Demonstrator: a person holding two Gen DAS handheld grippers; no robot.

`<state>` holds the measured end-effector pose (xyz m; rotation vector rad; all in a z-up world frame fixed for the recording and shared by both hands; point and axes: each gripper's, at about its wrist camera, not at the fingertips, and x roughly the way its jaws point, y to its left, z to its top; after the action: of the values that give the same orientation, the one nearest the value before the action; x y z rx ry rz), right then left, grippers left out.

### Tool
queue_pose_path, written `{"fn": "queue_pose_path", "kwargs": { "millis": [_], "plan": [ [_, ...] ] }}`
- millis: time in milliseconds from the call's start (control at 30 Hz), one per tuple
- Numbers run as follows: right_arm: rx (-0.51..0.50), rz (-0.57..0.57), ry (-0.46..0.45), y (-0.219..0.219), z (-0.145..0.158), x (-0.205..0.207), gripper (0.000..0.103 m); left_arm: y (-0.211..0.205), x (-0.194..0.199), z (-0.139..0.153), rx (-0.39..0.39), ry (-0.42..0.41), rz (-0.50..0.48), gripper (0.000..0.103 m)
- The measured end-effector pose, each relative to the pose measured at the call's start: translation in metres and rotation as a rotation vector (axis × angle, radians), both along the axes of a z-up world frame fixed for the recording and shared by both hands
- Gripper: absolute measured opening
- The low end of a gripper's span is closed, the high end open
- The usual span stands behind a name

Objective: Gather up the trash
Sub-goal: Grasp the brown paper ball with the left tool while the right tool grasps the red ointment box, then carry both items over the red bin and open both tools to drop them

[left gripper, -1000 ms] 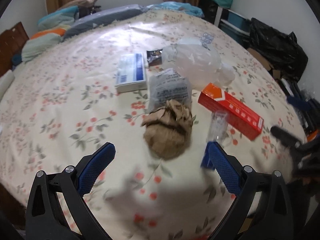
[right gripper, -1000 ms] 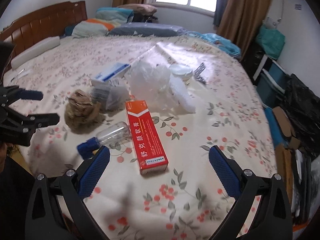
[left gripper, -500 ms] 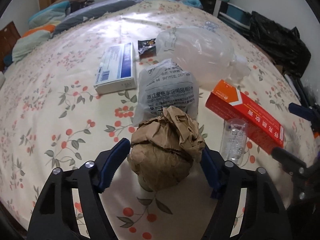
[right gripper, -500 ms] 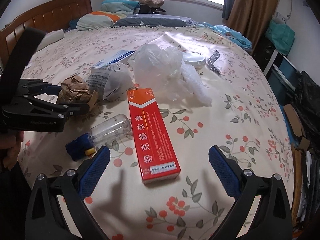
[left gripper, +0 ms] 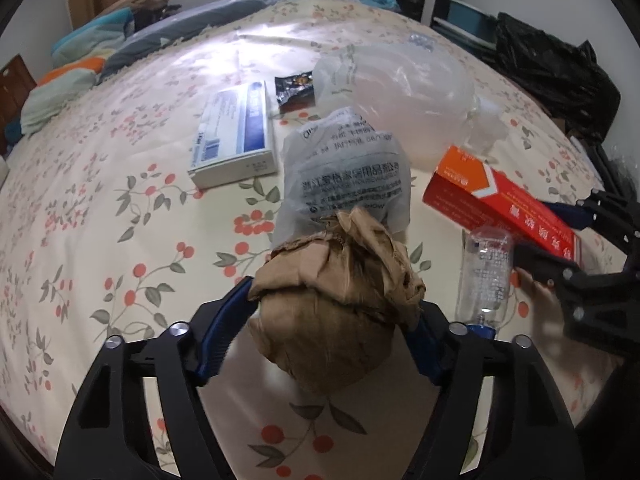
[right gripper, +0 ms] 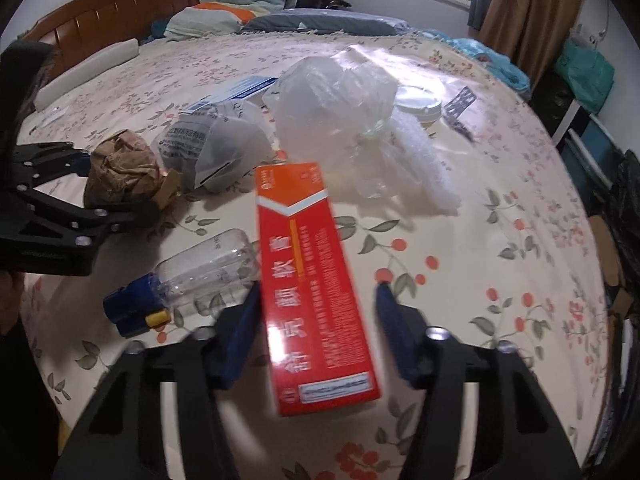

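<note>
A crumpled brown paper ball sits on the floral bedspread, and my left gripper is shut on it, blue pads pressed into both sides. A long red-orange carton lies lengthwise between the jaws of my right gripper, which are closing. The left pad is at the carton's edge; the right pad still stands clear of it. A clear plastic bottle with a blue cap lies just left of the carton.
A printed grey plastic bag, a clear plastic bag, a white-and-blue box and a dark foil wrapper lie further up the bed. A white lid and blister pack lie beyond. Black bags stand past the bed's right edge.
My left gripper dropped onto the paper ball and shut on it, then held still. My right gripper came down over the red carton and its jaws narrowed around it.
</note>
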<state>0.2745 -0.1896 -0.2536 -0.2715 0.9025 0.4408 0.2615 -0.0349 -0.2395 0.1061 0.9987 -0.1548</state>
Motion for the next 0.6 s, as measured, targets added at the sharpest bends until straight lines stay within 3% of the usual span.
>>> {"fn": "queue_pose_path", "kwargs": {
  "millis": [233,600],
  "plan": [
    [0.098,-0.045,0.024,-0.014,0.008,-0.012,0.042,0.003,-0.012,0.006,-0.02,-0.025,0.01,0.062],
    [0.131,-0.063,-0.014,-0.023,0.044,-0.067,0.042,0.008,-0.054,0.028,-0.042,-0.036,0.008,0.062]
  ]
}}
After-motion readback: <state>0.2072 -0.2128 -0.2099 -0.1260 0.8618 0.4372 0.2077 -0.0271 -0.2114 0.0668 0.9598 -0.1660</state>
